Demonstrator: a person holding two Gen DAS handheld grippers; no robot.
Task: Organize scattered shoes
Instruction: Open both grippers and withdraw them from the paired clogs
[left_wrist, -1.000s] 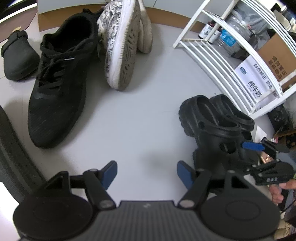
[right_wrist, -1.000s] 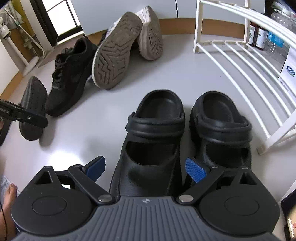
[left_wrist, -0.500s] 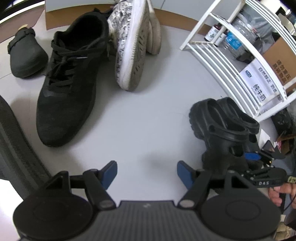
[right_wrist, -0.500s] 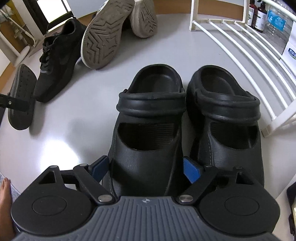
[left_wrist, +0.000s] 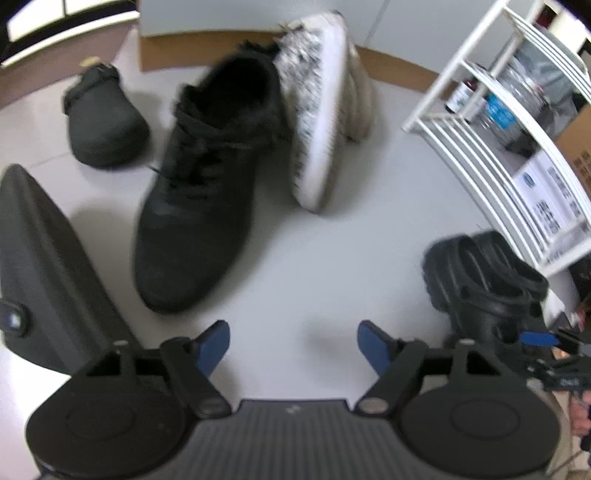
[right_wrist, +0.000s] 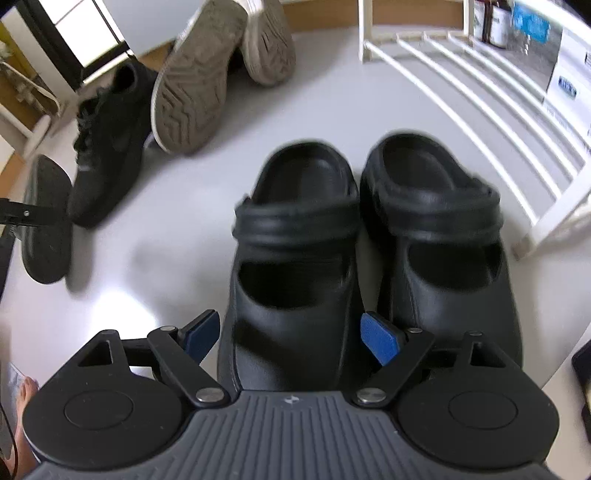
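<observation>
The pale floor (left_wrist: 325, 266) filled both views, with a white slatted rack (right_wrist: 476, 99) standing at its right side and holding bottles (left_wrist: 480, 107) and cartons (left_wrist: 546, 195) on its lower shelf. Near the middle of the left wrist view lay a black lace-up sneaker (left_wrist: 207, 192), upright on its sole, and a white patterned sneaker (left_wrist: 317, 110) leaned on its side against it, touching, with its mate (right_wrist: 269, 40) tipped up just behind; from the right wrist view their grey treaded soles faced the camera. A pair of black clogs sat side by side just in front of the rack, touching each other: the left clog (right_wrist: 295, 266) and the right clog (right_wrist: 439, 251), both upright with heel straps across the openings. A dark clog with a buckle strap (left_wrist: 103, 125) rested apart, well to the left of the sneakers, near a brown baseboard. A dark grey shoe sole (left_wrist: 44, 266) rose along the left edge of the left wrist view. The right hand-held gripper (right_wrist: 291, 339) straddled the toe of the left clog, its blue pads on either side of it, the jaws having just narrowed around it; whether the pads pressed the clog could not be told. The left hand-held gripper (left_wrist: 293, 347) hovered over bare floor, its jaws having just widened, standing wide with nothing between them.
</observation>
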